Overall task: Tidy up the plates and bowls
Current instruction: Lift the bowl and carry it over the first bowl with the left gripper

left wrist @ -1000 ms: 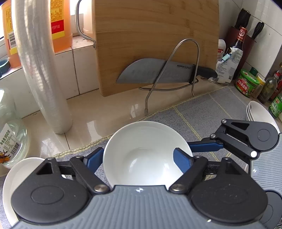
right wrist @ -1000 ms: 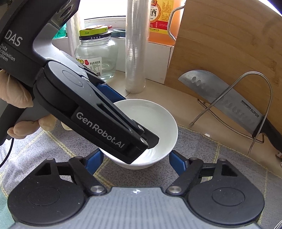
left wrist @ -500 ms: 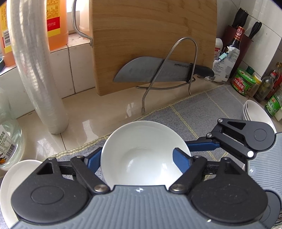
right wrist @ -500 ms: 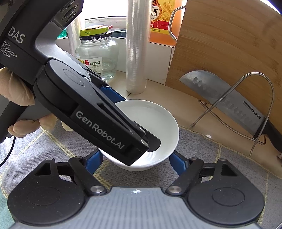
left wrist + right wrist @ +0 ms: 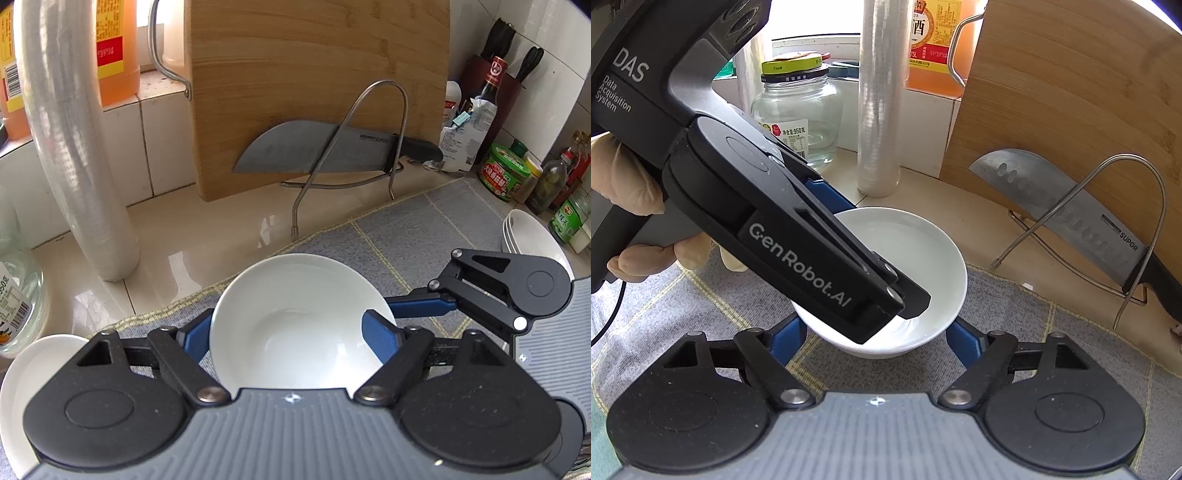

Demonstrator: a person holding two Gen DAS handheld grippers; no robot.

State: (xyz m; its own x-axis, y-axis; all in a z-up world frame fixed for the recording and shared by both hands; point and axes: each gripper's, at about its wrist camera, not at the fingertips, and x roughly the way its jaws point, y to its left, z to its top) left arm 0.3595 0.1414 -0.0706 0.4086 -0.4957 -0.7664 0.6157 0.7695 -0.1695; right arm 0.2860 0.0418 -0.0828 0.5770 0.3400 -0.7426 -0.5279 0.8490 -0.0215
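At the bottom centre of the left wrist frame, your left gripper (image 5: 295, 334) is clamped on the white bowl (image 5: 295, 325), its 2 blue pads pressing the bowl's sides above the grey mat (image 5: 424, 229). In the right wrist frame your right gripper (image 5: 877, 341) sits with its jaws spread either side of that bowl's base, and you cannot tell whether they touch it. Farther right, stacked white bowls (image 5: 528, 232) rest by the mat's edge. Beyond, a knife (image 5: 317, 153) leans on a wooden cutting board (image 5: 317, 74).

White bowl (image 5: 295, 325) between left gripper (image 5: 291, 332) jaws, on grey mat (image 5: 424, 229)
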